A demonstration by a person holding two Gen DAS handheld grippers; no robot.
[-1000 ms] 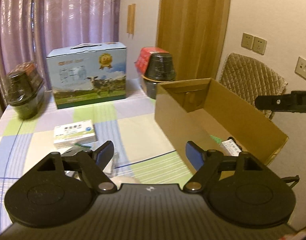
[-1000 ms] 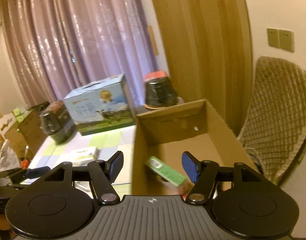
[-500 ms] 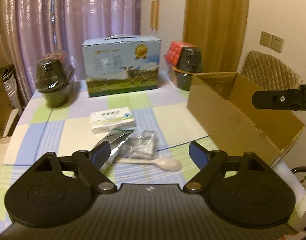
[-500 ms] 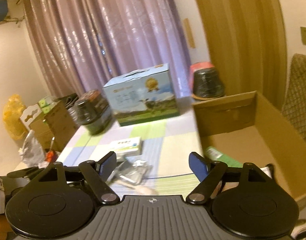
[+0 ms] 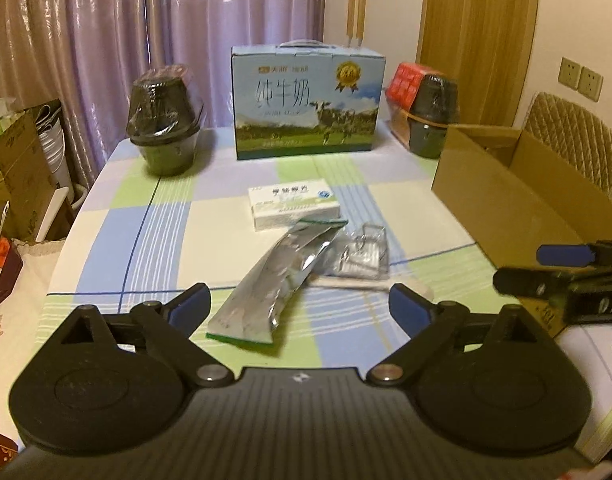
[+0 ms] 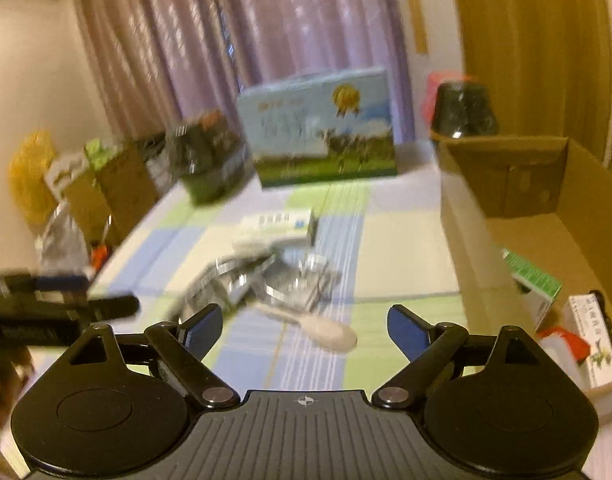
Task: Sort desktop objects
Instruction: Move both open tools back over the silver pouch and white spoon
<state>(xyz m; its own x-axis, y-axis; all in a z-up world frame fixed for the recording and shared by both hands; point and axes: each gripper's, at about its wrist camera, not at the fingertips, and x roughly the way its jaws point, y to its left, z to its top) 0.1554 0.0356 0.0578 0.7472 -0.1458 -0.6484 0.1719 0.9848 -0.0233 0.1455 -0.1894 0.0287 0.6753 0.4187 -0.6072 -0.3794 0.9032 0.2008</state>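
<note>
On the checked tablecloth lie a silver foil pouch (image 5: 280, 280), a clear plastic packet (image 5: 362, 254), a white spoon (image 5: 358, 285) and a white medicine box (image 5: 294, 204). My left gripper (image 5: 300, 308) hovers open just in front of the pouch, holding nothing. An open cardboard box (image 5: 518, 204) stands at the right. In the blurred right wrist view my right gripper (image 6: 304, 328) is open above the spoon (image 6: 330, 334) and the packet (image 6: 298, 280). The cardboard box (image 6: 466, 248) there holds a green box (image 6: 534, 280) and a white box (image 6: 592, 344).
A milk carton case (image 5: 306, 100) stands at the back, with wrapped dark bowls left (image 5: 164, 120) and right (image 5: 430, 116). A padded chair (image 5: 574, 140) sits behind the cardboard box. Cartons and clutter (image 5: 14, 168) fill the floor to the left.
Both grippers swung left, away from the cardboard box, toward the items on the cloth. The left one pulled back, bringing the pouch, packet and spoon into full view.
</note>
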